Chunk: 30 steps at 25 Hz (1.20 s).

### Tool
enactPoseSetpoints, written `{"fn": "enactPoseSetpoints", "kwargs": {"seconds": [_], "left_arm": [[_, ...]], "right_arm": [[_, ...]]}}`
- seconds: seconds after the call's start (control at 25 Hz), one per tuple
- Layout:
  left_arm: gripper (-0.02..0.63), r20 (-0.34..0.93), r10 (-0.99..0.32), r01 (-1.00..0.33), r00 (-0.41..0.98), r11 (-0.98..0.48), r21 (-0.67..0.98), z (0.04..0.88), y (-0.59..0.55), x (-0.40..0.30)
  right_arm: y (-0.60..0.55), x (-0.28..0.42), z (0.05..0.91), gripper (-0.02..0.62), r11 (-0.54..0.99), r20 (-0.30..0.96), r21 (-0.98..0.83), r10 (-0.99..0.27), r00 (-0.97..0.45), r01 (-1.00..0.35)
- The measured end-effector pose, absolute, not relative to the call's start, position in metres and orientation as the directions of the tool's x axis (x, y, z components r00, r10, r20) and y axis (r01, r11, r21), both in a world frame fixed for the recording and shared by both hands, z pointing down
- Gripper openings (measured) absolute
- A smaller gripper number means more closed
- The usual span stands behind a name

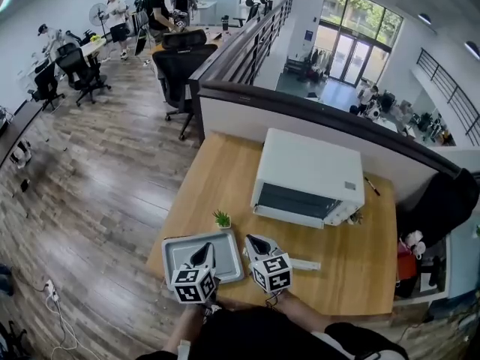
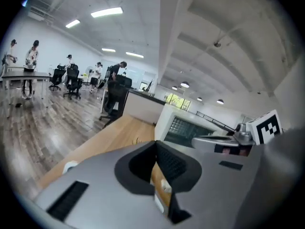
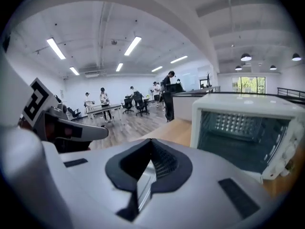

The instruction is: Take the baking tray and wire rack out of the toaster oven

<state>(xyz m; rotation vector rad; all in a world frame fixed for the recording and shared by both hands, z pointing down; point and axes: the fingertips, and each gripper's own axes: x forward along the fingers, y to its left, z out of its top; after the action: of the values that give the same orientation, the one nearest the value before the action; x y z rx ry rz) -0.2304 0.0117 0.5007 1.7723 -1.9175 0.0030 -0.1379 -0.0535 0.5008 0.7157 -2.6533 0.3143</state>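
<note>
A white toaster oven [image 1: 309, 177] stands at the back of the wooden table [image 1: 360, 253], its glass door closed. A grey baking tray [image 1: 229, 255] lies flat near the table's front edge. My left gripper [image 1: 201, 253] hangs above that tray, shut and empty. My right gripper [image 1: 259, 244] is just right of the tray, also shut with nothing in it. A pale strip [image 1: 306, 264] shows beside it; I cannot tell if it is the wire rack. The left gripper view has shut jaws [image 2: 156, 146] aimed at the oven [image 2: 183, 127]. The right gripper [image 3: 151, 146] faces the oven door [image 3: 243, 132].
A small potted plant [image 1: 222, 219] stands behind the tray. A pen [image 1: 372, 186] lies right of the oven. A dark-topped partition [image 1: 315, 118] backs the table. Office chairs [image 1: 180, 66] and several people [image 1: 157, 6] are far behind on the wood floor.
</note>
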Motion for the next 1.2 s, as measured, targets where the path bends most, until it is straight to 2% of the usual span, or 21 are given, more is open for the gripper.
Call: {"fn": "enactPoseSetpoints", "kwargs": {"seconds": [0.2,0.36,0.52,0.72,1.2], "left_arm": [[0.023,0.187,-0.982,-0.965,-0.006,0.055,0.258,0.412,-0.012,-0.214],[0.023,0.109,-0.994,-0.982,-0.004,0.024,0.189,0.384,-0.011,-0.201],[0.023,0.111,-0.994,-0.978,0.004,0.02,0.207,0.383,-0.006,-0.196],[0.023,0.101,-0.994,-0.989,-0.035,0.049,0.138,0.374,-0.003,-0.203],[0.023,0.094,-0.994,-0.993,-0.047,0.057,0.108,0.372,0.009,-0.204]], "right_arm": [[-0.071,-0.123,0.422,0.008,0.845,0.251,-0.075,-0.498,-0.83,-0.53],[-0.07,-0.108,0.399,0.008,0.842,0.197,-0.035,-0.522,-0.83,-0.538],[-0.068,-0.101,0.399,0.008,0.839,0.177,-0.042,-0.527,-0.831,-0.542],[-0.067,-0.101,0.394,0.008,0.837,0.163,-0.035,-0.534,-0.83,-0.546],[-0.059,-0.103,0.388,0.008,0.845,0.143,-0.044,-0.523,-0.84,-0.533]]}}
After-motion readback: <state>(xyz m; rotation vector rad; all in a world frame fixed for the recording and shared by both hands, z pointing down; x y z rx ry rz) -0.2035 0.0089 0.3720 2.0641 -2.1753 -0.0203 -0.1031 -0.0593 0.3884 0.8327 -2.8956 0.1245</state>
